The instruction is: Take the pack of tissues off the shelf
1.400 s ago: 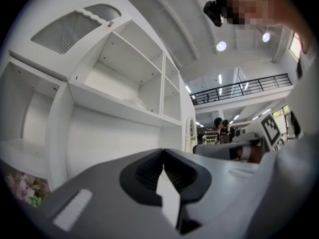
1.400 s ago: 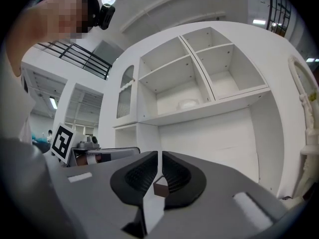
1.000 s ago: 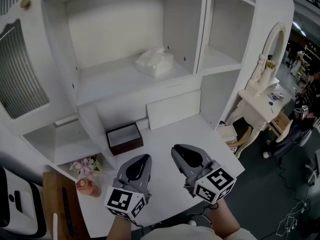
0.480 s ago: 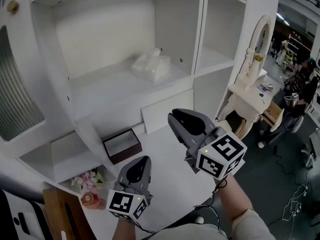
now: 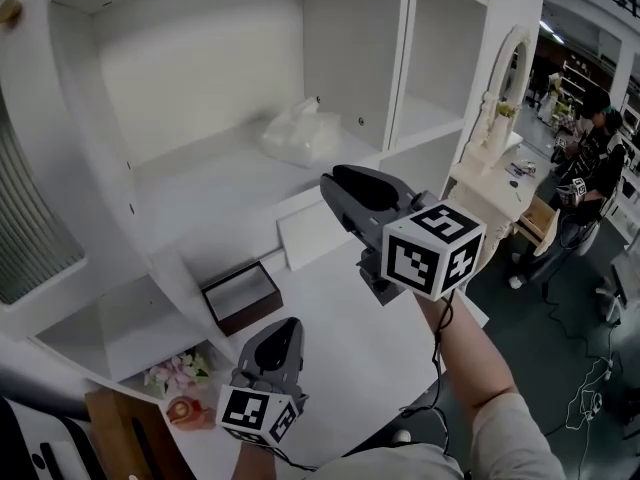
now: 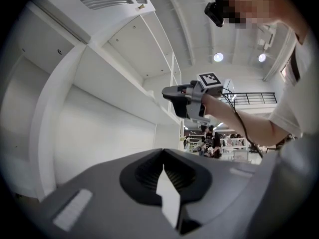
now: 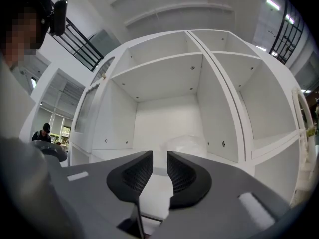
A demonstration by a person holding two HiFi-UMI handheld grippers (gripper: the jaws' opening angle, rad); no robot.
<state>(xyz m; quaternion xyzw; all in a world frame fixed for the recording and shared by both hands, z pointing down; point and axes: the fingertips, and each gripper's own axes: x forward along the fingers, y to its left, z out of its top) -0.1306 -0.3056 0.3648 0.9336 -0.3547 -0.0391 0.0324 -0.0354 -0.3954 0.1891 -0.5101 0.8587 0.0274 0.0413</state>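
The pack of tissues (image 5: 298, 133) is a soft white bundle on the wide shelf board (image 5: 200, 173) of the white cabinet. In the right gripper view the tissue pack (image 7: 187, 143) lies straight ahead at the back of that compartment. My right gripper (image 5: 338, 180) is raised in front of the shelf edge, short of the pack. The right gripper (image 7: 159, 156) has just been opening; a gap shows between its pads, with nothing in it. My left gripper (image 5: 284, 328) hangs low over the tabletop. In its own view the left gripper (image 6: 163, 153) has its tips together, empty.
A dark open box (image 5: 240, 296) sits on the white tabletop (image 5: 340, 318), with a white panel (image 5: 315, 230) leaning behind it. Pink flowers (image 5: 172, 375) lie at the near left. A ribbed-glass cabinet door (image 5: 30, 228) stands open on the left. A white dressing table (image 5: 500, 168) stands right.
My right gripper has risen from near the table up to shelf height and moved toward the cabinet. The left gripper has stayed low by the table's near edge.
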